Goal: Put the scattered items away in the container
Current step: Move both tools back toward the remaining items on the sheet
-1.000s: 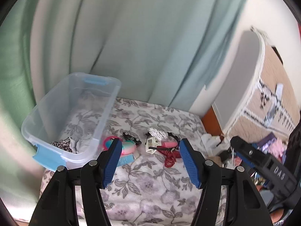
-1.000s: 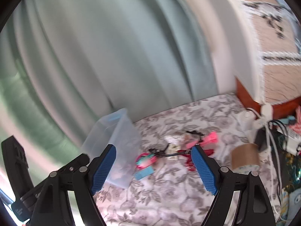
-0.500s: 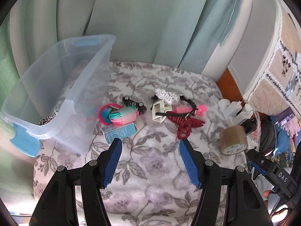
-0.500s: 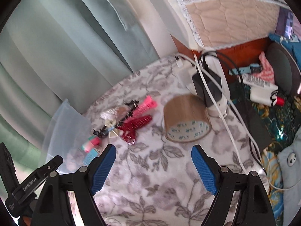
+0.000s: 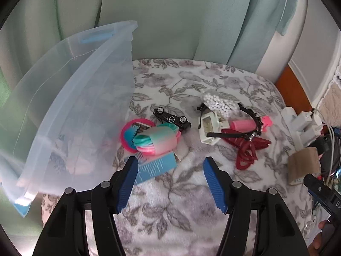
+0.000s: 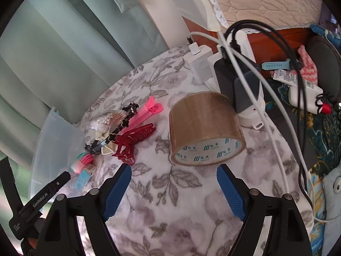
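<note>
"GenRobot.AI" in white on black bar (image 6: 45, 194), lower left of tape roll (image 6: 205, 128). Tape core: repeated teal stripe logo w/ Chinese chars, too small to read. Blue card (image 5: 155, 167): fine print, illegible. White tube (image 6: 298, 83) right of tape: barcode + text, unreadable. Black bar (image 5: 324, 194): letters "DA", rest cut off.

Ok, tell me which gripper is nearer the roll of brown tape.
Right. The right gripper sits open just short of the tape roll; the left gripper faces the hair-tie bundle, tape far to its right.
</note>
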Demonstrator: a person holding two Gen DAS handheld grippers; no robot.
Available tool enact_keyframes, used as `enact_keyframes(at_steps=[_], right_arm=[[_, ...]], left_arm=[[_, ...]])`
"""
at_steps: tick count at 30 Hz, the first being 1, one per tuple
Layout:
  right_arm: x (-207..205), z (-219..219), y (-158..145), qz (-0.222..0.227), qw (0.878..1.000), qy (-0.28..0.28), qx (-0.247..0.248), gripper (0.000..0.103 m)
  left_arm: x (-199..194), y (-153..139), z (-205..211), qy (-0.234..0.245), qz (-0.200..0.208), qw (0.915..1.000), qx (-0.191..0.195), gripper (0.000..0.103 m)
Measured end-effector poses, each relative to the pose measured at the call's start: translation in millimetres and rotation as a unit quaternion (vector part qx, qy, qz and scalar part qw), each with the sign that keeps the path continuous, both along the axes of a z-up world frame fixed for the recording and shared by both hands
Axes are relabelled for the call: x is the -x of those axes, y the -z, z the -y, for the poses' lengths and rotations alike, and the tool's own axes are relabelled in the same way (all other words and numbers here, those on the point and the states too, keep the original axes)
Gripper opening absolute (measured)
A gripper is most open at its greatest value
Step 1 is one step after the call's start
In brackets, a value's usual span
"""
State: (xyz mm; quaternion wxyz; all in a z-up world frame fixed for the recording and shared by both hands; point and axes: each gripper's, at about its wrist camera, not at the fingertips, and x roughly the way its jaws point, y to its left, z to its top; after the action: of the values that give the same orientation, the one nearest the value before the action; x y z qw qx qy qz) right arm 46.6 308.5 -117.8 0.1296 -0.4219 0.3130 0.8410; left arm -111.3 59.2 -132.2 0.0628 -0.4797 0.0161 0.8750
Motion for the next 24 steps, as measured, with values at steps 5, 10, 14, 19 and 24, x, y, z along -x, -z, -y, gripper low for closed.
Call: enact_keyframes(at_steps=[5, 10, 14, 19, 24], right_arm=[[15, -3, 8, 0.012, 1.000, 0.008, -0.007, 0.085], [24, -10, 17, 0.024, 1.000, 0.018, 0.002, 0.085], [32, -9, 19, 0.020, 1.000, 0.020, -0.005, 0.085], [42, -7, 28, 0.035, 0.999, 0.010, -0.015, 0.084], [47, -11, 28, 0.030, 0.999, 0.019, -0.025, 0.077]], left_arm=[[22, 13, -4, 0.006, -0.004, 0.9992, 0.038, 0.065], [37, 26, -14, 0.031, -0.008, 0.9952, 0.092, 0.065], [46, 38, -17, 0.029, -0.009, 0.9920, 0.123, 0.065], [55, 44, -12, 0.029, -0.005, 0.9910, 0.131, 0.065], [64, 49, -13, 0.030, -0.009, 0.9896, 0.141, 0.067]])
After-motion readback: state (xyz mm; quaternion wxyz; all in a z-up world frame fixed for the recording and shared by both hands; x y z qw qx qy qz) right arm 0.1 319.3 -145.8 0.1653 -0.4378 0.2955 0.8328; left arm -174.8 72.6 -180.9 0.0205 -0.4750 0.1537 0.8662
